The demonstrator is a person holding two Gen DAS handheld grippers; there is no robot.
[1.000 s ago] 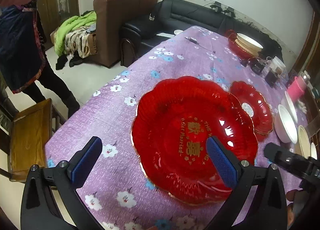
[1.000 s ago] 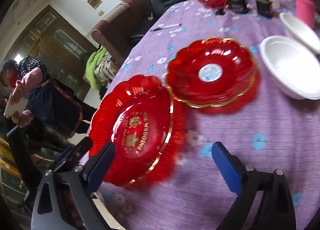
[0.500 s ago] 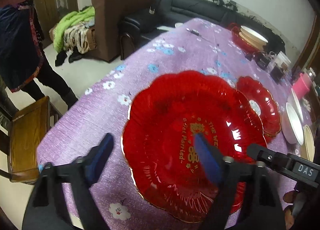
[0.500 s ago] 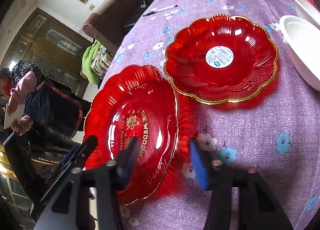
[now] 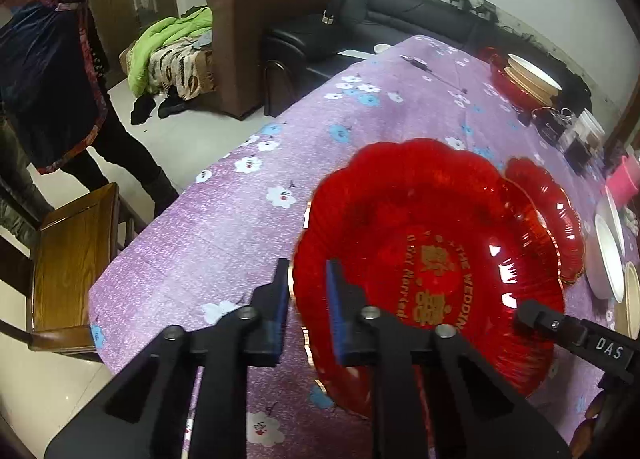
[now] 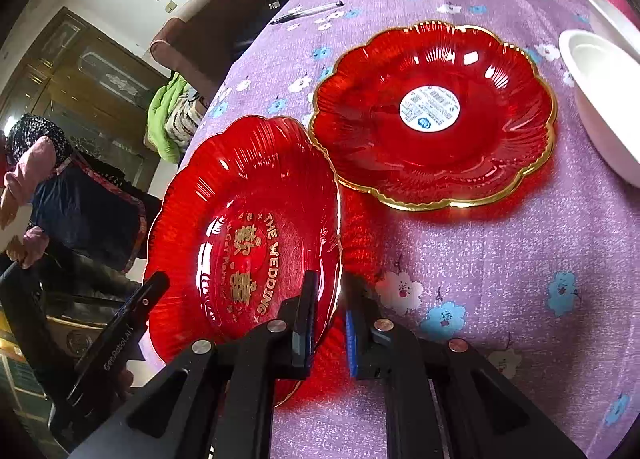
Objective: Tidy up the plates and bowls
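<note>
A large red scalloped wedding plate (image 5: 432, 259) with gold lettering lies near the table's corner; it also shows in the right wrist view (image 6: 248, 227). My left gripper (image 5: 306, 279) is shut on its left rim. My right gripper (image 6: 328, 299) is shut on its right rim. A second red plate with a gold rim and a white sticker (image 6: 432, 111) lies just beyond it, also seen in the left wrist view (image 5: 552, 215). White bowls (image 6: 604, 99) sit to the right.
The table has a purple flowered cloth (image 5: 224, 227). A stack of plates (image 5: 528, 79), jars and a pink cup (image 5: 624, 179) stand at the far end. A pen (image 6: 308, 11) lies on the cloth. A wooden chair (image 5: 68, 259) and a standing person (image 5: 48, 71) are at the left.
Both grippers moved in from wide open and closed onto opposite rims of the large red plate.
</note>
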